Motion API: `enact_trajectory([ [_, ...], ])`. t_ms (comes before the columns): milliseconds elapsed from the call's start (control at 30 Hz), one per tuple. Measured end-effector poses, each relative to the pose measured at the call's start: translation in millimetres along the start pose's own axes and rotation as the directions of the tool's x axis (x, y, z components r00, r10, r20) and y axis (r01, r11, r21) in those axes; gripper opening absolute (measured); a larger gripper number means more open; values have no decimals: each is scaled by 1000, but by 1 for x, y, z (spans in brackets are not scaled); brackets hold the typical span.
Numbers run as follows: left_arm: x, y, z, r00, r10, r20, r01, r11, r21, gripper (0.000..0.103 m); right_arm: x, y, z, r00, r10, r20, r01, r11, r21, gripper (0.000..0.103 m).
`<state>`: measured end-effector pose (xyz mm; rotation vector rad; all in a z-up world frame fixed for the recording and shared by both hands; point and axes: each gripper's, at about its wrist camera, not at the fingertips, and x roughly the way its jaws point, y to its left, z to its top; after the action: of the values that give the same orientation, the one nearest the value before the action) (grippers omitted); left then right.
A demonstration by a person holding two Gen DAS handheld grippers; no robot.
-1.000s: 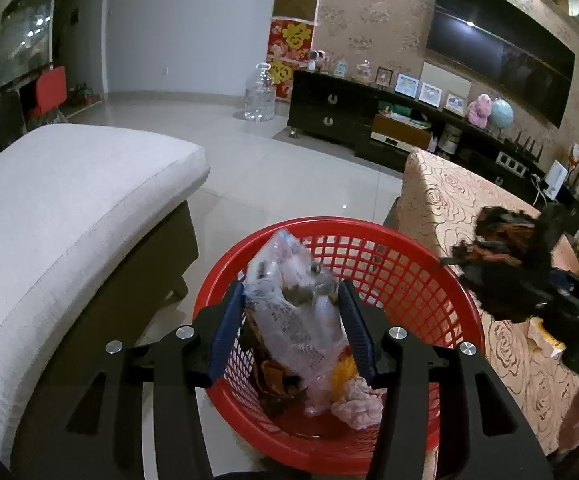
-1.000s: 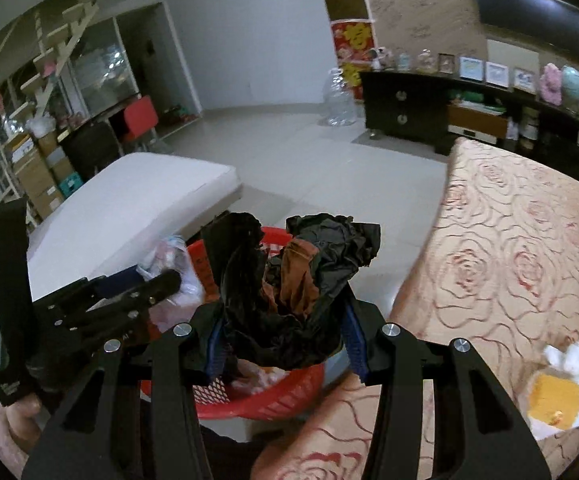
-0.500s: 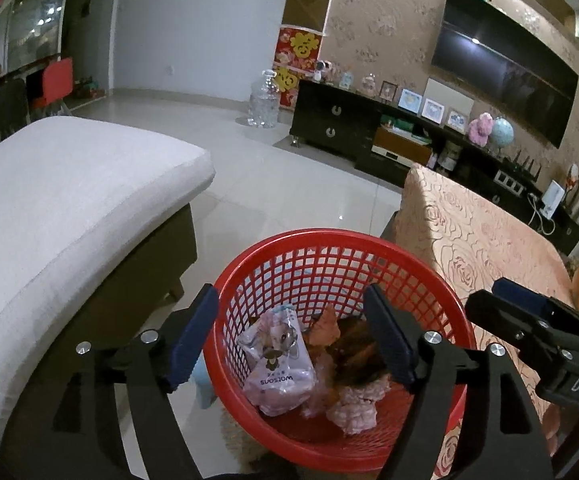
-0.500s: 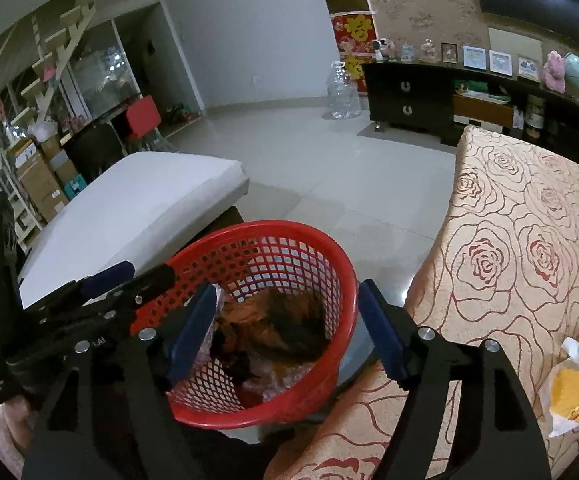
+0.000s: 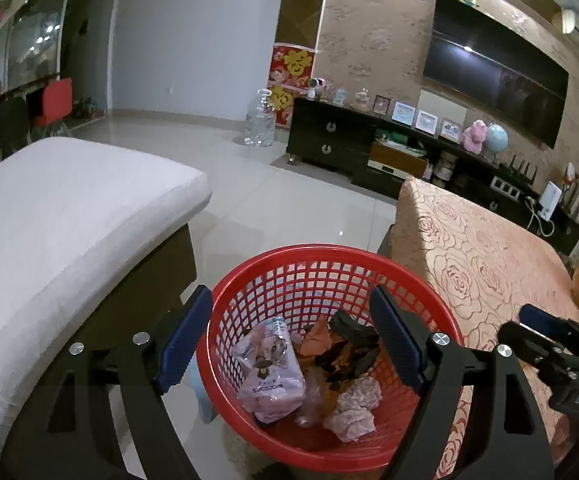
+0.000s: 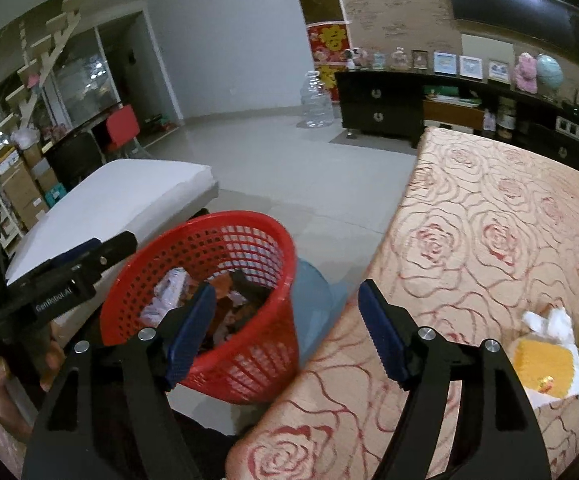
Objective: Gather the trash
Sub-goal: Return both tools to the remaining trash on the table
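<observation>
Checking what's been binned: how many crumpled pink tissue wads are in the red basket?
2, both at the basket's bottom right: one wad above the other, touching. More may be hidden under other trash.

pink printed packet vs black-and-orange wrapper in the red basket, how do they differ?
Colour: the pink printed packet is pale pink with a cartoon print; the black-and-orange wrapper is dark. Shape: the packet lies fairly flat and whole; the wrapper is crumpled. Place: the packet sits on the left of the red basket, the wrapper right of it, toward the far wall. Shared: both lie loose in the basket, and neither hand-held gripper holds them.
</observation>
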<state>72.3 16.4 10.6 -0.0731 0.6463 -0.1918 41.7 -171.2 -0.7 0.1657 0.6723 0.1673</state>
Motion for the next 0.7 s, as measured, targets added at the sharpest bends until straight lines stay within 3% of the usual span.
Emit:
enact_trajectory([
  [333, -2, -11, -2, 1000, -7, 13, 6, 1000, 31, 80, -51, -65, -33, 983, -183, 31, 183, 983, 13, 77],
  [467, -1, -21, -4, 1000, -7, 7, 6, 998, 61, 81, -76, -107, -53, 957, -287, 36, 285, 958, 37, 78],
  [700, -2, -45, -12, 1000, -24, -1, 24, 993, 116, 81, -109, -174, -78, 924, -381, 43, 365, 909, 201, 78],
])
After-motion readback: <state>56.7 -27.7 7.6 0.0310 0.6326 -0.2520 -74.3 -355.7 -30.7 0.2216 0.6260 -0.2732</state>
